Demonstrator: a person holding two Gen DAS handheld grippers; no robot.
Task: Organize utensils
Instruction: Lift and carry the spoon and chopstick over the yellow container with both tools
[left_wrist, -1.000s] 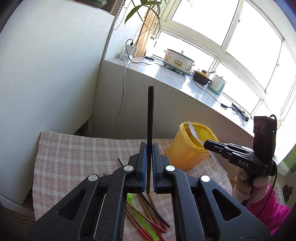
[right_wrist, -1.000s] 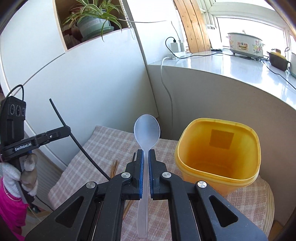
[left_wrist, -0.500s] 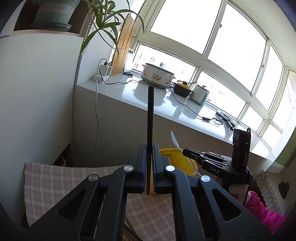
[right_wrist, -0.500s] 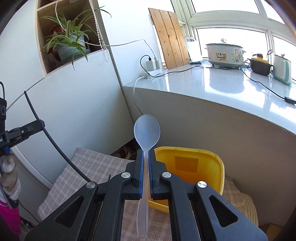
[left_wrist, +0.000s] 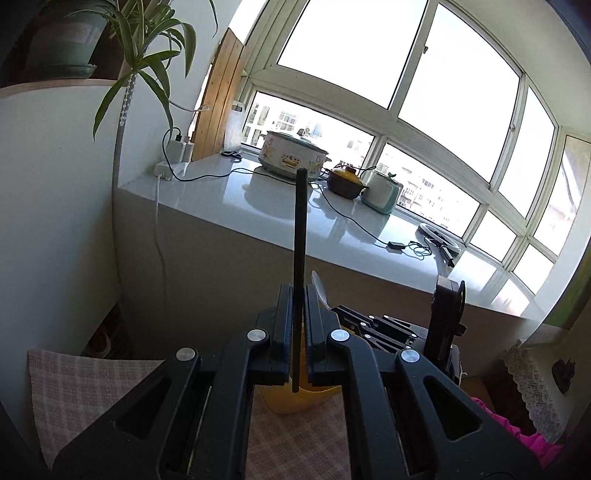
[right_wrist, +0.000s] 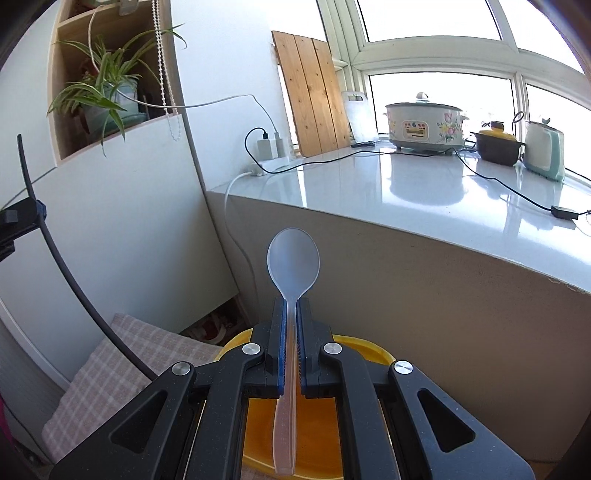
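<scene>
My left gripper (left_wrist: 297, 295) is shut on a thin black chopstick (left_wrist: 299, 236) that stands upright between its pads. Just behind its fingers sits a yellow plastic tub (left_wrist: 295, 400), mostly hidden. My right gripper (right_wrist: 291, 310) is shut on the handle of a translucent plastic spoon (right_wrist: 293, 258), bowl up and away, directly over the open tub (right_wrist: 369, 347). In the left wrist view the right gripper (left_wrist: 341, 312) comes in from the right with the spoon bowl (left_wrist: 320, 291) showing. At the left edge of the right wrist view is the left gripper (right_wrist: 37, 210) with its chopstick (right_wrist: 55, 254).
The tub stands on a pink checked cloth (right_wrist: 122, 362). Behind it rises a white counter (right_wrist: 424, 192) with a flowered cooker (right_wrist: 424, 122), a brown pot (right_wrist: 496, 147), a pale green kettle (right_wrist: 545, 151) and cables. A potted plant (right_wrist: 103, 96) sits on a shelf at left.
Both grippers rose and tipped upward, closing in on the tub, which slid down under the fingers in both views. The loose chopsticks on the cloth dropped out of the left view. Both grips held.
</scene>
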